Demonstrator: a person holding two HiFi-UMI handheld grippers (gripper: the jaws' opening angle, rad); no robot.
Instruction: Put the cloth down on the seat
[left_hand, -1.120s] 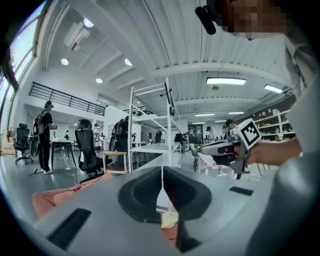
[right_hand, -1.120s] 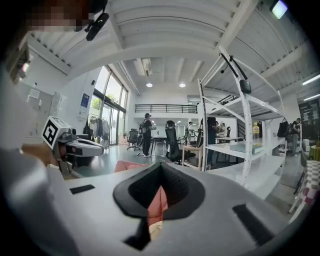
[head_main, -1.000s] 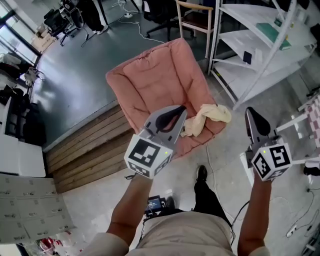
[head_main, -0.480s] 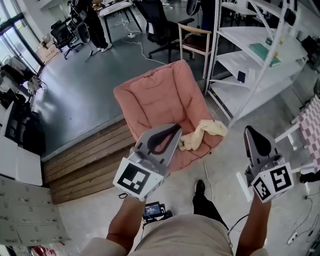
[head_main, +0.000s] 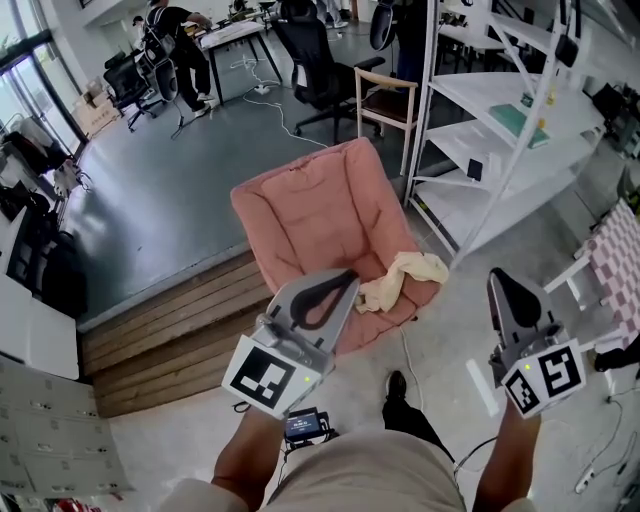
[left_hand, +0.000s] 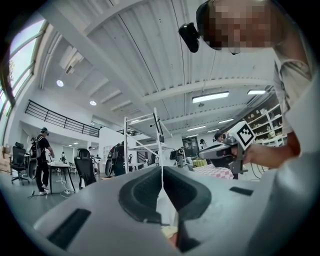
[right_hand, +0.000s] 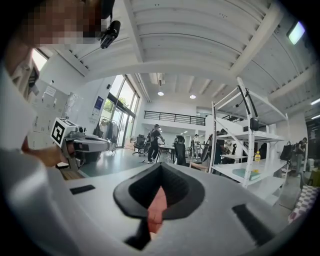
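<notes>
A cream cloth (head_main: 402, 279) lies crumpled on the front right part of the pink cushioned seat (head_main: 315, 220), with neither gripper touching it. My left gripper (head_main: 344, 277) is raised in front of the seat, jaws shut and empty. Out to the right, over the floor, my right gripper (head_main: 500, 279) is also shut and empty. In the left gripper view the jaws (left_hand: 161, 172) meet in a closed line, and a bit of cloth (left_hand: 169, 231) shows below them. In the right gripper view the closed jaws (right_hand: 161, 169) frame a strip of the pink seat (right_hand: 157, 207).
A white shelving rack (head_main: 500, 120) stands right of the seat. Behind the seat stand a wooden chair (head_main: 385, 95) and a black office chair (head_main: 305, 55). A wooden step (head_main: 170, 315) edges the grey platform at left. A person (head_main: 175, 40) stands by a desk far back.
Both grippers and the view have drawn back from the seat, which now looks smaller and farther off. The cloth stays where it lay on the seat.
</notes>
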